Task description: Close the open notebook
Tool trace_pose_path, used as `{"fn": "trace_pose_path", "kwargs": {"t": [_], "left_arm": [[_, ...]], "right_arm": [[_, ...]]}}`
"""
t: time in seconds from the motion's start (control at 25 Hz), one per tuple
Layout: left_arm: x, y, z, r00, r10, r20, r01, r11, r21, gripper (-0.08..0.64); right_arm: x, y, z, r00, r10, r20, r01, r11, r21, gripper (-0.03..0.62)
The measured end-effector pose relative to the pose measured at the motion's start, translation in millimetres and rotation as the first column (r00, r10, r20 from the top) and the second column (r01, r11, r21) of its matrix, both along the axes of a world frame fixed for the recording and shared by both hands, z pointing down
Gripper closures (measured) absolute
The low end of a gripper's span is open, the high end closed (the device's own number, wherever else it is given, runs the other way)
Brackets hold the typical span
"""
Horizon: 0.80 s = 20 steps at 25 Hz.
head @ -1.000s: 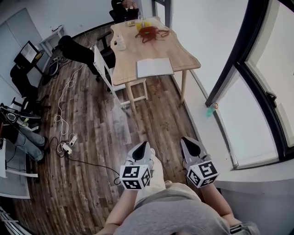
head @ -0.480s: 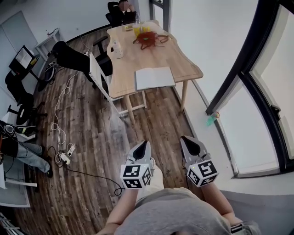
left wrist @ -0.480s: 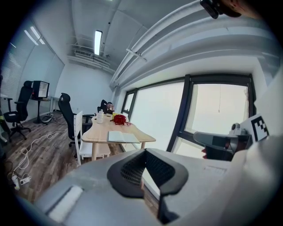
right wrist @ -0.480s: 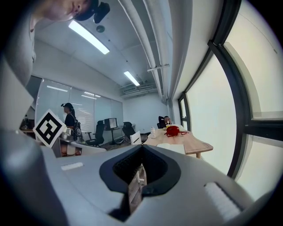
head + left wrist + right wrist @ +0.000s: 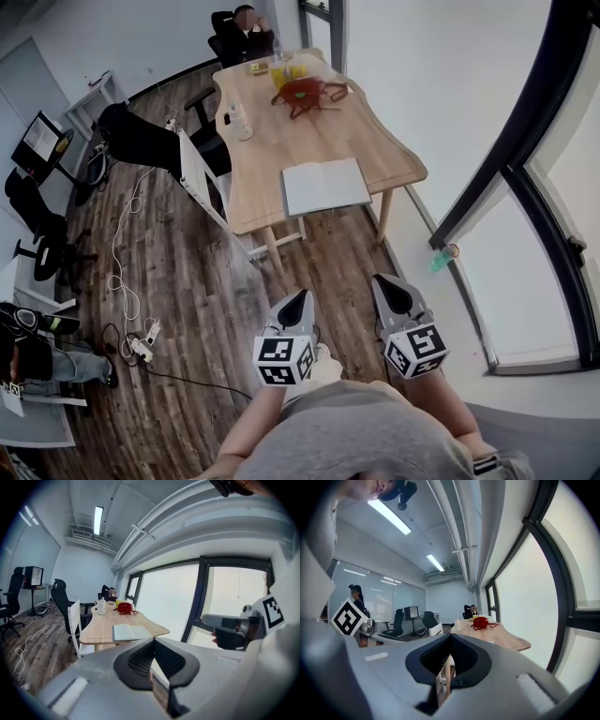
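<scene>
Two grippers, left (image 5: 296, 302) and right (image 5: 389, 289), are shown side by side above the floor, each with jaws pressed together on nothing. One open notebook (image 5: 325, 186) lies flat near the single table's (image 5: 265, 150) near edge, well apart from both.

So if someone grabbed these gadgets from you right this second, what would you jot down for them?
Left hand-held gripper: shut, empty, held low in front of the body.
Right hand-held gripper: the same.
Notebook: lying open at the near end of the wooden table, well ahead of both and out of reach.
Done: nothing yet.
Left: get to the table, fold one cover over and leave the notebook shut.
</scene>
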State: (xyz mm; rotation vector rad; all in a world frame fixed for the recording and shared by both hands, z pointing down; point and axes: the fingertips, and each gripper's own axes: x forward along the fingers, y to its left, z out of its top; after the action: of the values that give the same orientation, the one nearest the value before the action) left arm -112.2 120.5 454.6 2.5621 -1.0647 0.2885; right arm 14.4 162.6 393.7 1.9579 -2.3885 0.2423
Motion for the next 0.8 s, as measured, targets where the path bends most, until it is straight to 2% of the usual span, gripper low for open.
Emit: {"fn": "trace_pose_path", "kwargs": {"t": [0.44,0.8], "left_arm": [[-1.0,-105.0,-1.6,0.999,0.041,0.003,-0.041,0.999,0.027,0.557],[-4.9,-145.8,12.8,1.000,0.028,0.008,-0.028,1.000,-0.013,0.557]], "right_arm": [[0.4,-97.9,2.7,0.999,0.051,-0.008,-0.051,0.999,0.015,0.592],[11.4,-144.2,24.9,0.998,0.069,-0.001,-0.069,0.997,-0.045,0.592]]}}
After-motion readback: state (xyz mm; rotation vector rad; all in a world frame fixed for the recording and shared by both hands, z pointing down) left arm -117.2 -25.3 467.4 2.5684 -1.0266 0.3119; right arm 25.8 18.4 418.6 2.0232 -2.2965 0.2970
